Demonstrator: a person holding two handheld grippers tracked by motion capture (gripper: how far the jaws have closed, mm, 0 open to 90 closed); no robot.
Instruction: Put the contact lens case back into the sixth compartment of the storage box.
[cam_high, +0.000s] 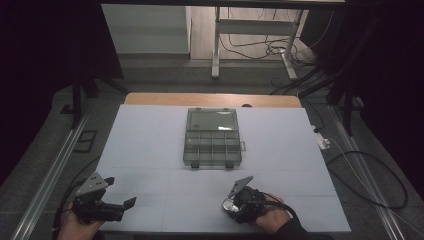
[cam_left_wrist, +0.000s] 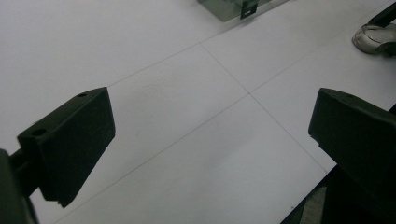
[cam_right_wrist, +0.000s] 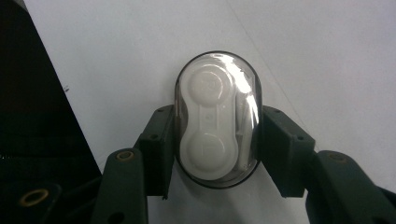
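Clear plastic forms the oval case (cam_right_wrist: 218, 120) with a white two-cup insert that the right gripper (cam_right_wrist: 218, 140) clamps between its jaws, low over the white table (cam_high: 150, 145) near the front edge, right of centre. At the front left, the left gripper (cam_high: 120, 205) hovers with its jaws wide apart, holding nothing. Well beyond both, the compartment box (cam_high: 212, 137) lies with its lid open.

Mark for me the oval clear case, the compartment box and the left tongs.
Oval clear case (cam_right_wrist: 217, 119), right gripper view, on its white inner insert.
Compartment box (cam_high: 212, 145), high view, on the divided tray section.
Left tongs (cam_left_wrist: 210, 135), left gripper view, midway between the two black jaws.
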